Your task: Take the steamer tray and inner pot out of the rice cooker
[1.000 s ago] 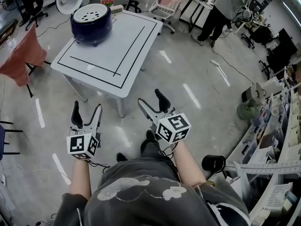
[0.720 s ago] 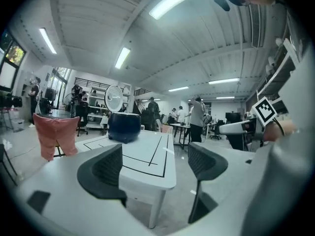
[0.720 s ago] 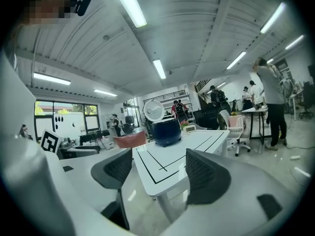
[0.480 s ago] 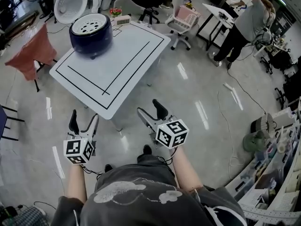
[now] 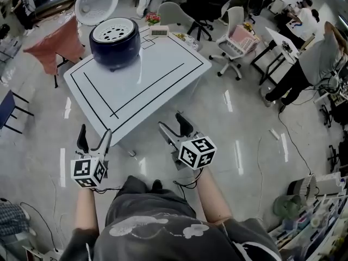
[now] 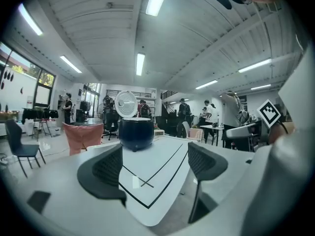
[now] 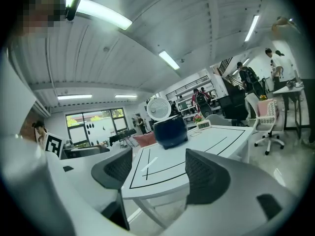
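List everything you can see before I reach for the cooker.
Table: one, white with black lines, ahead.
Rice cooker: one, dark blue, table's far left corner.
Lid: one, white, raised open behind the cooker.
Steamer tray: one, white, perforated, seated in the cooker's top.
Cloth: one, red, over a chair left of the table.
Office chair: one, white, right of the table.
Left gripper: one, black jaws open, empty, short of the table.
Right gripper: one, black jaws open, empty.

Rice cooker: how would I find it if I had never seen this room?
Find the big white table with black lines. The rice cooker stands at its far left corner. It is the only dark blue round pot there, with a white holed tray in its top and its white lid flipped up behind.
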A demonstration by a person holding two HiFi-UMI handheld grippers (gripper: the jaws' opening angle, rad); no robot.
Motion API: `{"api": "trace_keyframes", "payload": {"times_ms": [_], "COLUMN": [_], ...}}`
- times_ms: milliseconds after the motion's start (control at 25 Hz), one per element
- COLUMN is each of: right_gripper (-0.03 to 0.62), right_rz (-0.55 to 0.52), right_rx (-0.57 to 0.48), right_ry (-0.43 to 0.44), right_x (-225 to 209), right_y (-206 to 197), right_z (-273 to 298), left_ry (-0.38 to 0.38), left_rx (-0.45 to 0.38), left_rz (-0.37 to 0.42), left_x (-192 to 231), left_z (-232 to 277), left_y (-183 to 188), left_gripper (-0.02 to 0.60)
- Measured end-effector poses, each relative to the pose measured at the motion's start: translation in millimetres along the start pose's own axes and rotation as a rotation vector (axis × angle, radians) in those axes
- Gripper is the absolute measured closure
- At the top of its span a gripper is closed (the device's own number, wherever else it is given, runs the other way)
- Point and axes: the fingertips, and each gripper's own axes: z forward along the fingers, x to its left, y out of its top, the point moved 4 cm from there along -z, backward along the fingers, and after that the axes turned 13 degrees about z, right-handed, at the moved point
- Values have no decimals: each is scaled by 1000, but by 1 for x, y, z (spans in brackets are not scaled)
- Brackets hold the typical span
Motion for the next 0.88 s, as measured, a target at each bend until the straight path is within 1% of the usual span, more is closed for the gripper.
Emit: {"api": "trace_keyframes", "payload": {"times_ms": [120,280,400,520,720,880], "right_gripper": [266,266,266,266,267,266], "right_rz": [-3,-18,-29,-34,-50,-61], "right_rx": [15,30,46,56,30,28], "right_ry": [24,46,61,65,60,79], "right_x": [-9,-16,-24,-37,-66,-63], "right_y": [11,24,33,48,96,146], "right_z": [15,39,57,81,133,196], "left_ry": [52,94,112,111,128,141], "left_rx": [6,-14,-25,-26,-21,-12], "left_rz": [-8,-10,-20,-23,-18,-25], "left_x": [9,20,25,33,58,103], "left_z": [9,30,51,78,133,181], "left_y": [7,19,24,29,43,72], "left_gripper": [172,173,173,173,173,173]}}
